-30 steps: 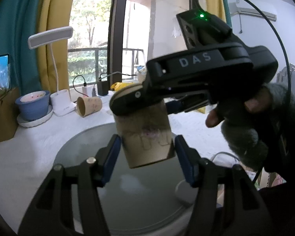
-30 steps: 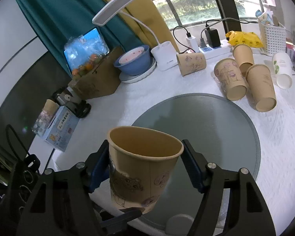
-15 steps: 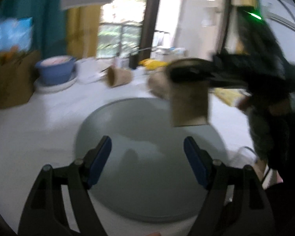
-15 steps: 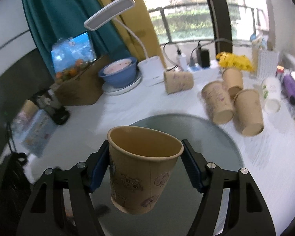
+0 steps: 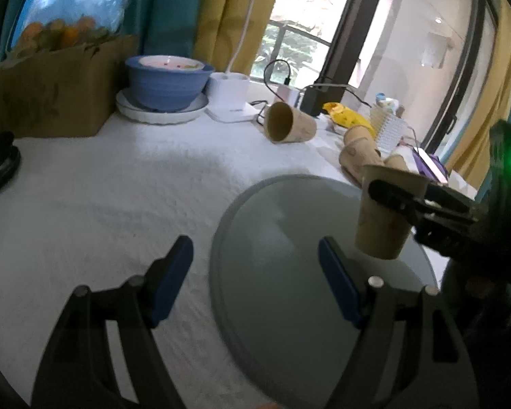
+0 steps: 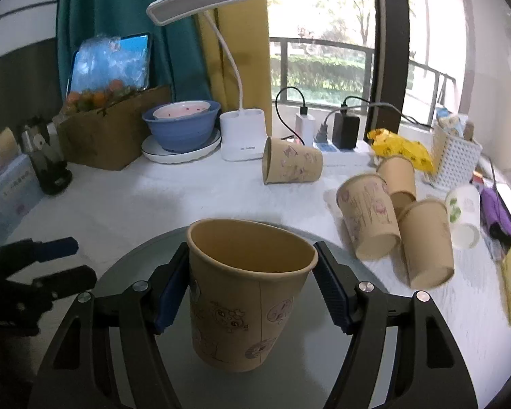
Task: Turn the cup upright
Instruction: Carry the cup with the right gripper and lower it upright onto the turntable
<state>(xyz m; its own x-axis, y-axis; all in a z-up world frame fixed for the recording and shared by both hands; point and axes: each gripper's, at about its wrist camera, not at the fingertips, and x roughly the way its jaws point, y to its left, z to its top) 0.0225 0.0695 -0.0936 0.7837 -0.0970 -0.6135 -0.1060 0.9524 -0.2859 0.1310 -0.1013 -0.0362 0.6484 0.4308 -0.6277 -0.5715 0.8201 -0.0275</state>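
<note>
My right gripper [image 6: 252, 289] is shut on a brown paper cup [image 6: 245, 303] with cartoon drawings. The cup is upright, mouth up, just above the round grey mat [image 6: 126, 272]. In the left wrist view the same cup [image 5: 385, 214] hangs in the right gripper [image 5: 402, 201] over the mat [image 5: 282, 272] at the right. My left gripper [image 5: 255, 272] is open and empty, low over the mat's left edge and the white tablecloth. It shows at the left edge of the right wrist view [image 6: 58, 259].
Several brown cups lie on their sides: one by the lamp base [image 6: 289, 165], others in a cluster at the right [image 6: 391, 218], with a white cup [image 6: 463, 214]. A blue bowl on a plate [image 6: 182, 129], a cardboard box [image 6: 115, 129], chargers and a white basket [image 6: 454, 156] line the back.
My left gripper has pulled away from the cup to the left and stands open. The right gripper still holds the cup upright and has lowered it toward the mat.
</note>
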